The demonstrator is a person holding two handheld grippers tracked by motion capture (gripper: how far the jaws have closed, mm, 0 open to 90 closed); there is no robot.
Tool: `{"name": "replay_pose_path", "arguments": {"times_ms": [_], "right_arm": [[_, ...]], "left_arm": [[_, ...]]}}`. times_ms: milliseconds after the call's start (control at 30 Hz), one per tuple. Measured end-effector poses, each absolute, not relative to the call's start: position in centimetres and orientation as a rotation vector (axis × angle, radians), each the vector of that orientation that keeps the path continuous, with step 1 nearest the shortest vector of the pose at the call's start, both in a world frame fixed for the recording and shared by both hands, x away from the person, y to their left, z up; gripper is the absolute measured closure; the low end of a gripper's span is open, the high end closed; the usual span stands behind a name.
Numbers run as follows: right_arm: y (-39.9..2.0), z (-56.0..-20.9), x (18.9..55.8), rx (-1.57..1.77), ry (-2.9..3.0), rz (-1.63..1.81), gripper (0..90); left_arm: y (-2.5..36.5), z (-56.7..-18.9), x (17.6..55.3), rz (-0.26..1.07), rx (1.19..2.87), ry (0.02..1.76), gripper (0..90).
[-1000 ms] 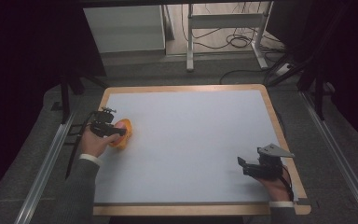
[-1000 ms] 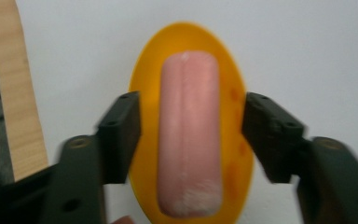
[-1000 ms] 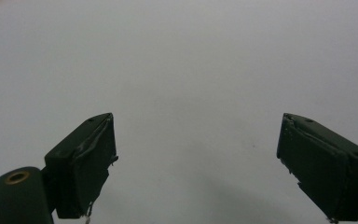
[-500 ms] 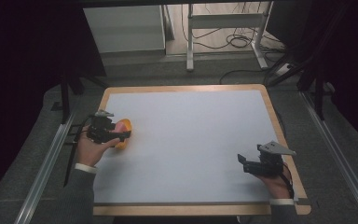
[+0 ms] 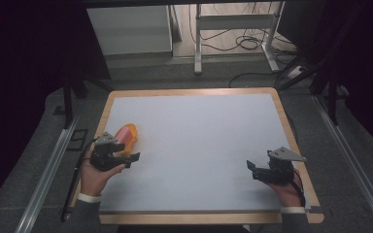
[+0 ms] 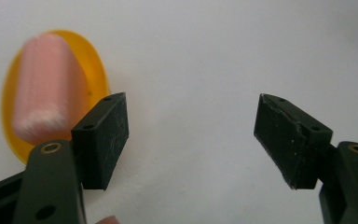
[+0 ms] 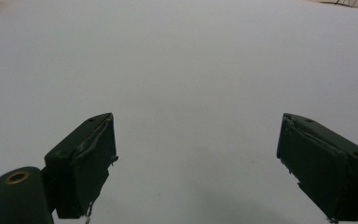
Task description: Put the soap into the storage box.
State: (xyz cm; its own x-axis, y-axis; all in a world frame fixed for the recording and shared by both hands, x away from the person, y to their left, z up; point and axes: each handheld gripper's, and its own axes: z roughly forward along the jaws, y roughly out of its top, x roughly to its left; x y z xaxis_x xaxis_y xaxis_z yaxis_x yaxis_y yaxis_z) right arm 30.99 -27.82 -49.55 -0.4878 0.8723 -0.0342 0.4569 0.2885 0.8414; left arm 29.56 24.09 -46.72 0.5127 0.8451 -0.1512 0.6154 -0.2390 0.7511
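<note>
- Pink block sits on a yellow dish, by the table's left edge, just beside my left gripper.
- Both tongs are wide and hold nothing; my right gripper waits far off.
- To grab well, I'd center the jaws around the block, then squeeze slowly.
- I see no words anywhere.

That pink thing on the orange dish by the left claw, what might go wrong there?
The pink block lies loose on the orange dish, off to one side of the open left claw, not between its jaws. Closing now would likely miss it, or a jaw might nudge the dish toward the nearby table edge.
</note>
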Motion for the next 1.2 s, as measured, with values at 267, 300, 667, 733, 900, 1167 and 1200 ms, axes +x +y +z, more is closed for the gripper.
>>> {"name": "replay_pose_path", "arguments": {"times_ms": [267,300,667,733,900,1167,1200], "right_arm": [[-27.9,-49.6,30.9,1.187,2.068,1.092,11.5],[-27.9,-49.6,30.9,1.187,2.068,1.091,11.5],[-27.8,-49.4,30.6,1.182,2.066,1.096,11.5],[-27.7,-49.4,30.6,1.176,2.067,1.096,11.5],[-27.5,-49.4,30.5,1.17,2.074,1.097,11.5],[-27.3,-49.3,30.4,1.155,2.08,1.099,11.5],[-27.3,-49.3,30.4,1.155,2.08,1.099,11.5]], "left_arm": [[23.7,-48.2,28.1,0.343,1.961,1.189,27.0],[23.6,-48.3,27.9,0.338,1.967,1.183,27.0],[22.5,-49.6,26.7,0.309,2.02,1.143,26.9],[22.4,-49.8,26.5,0.296,2.018,1.14,27.0],[22.2,-50.5,26.3,0.284,2.033,1.149,27.0],[22.4,-50.7,26.1,0.291,2.03,1.153,27.1],[22.4,-50.7,26.1,0.291,2.03,1.153,27.1]]}}
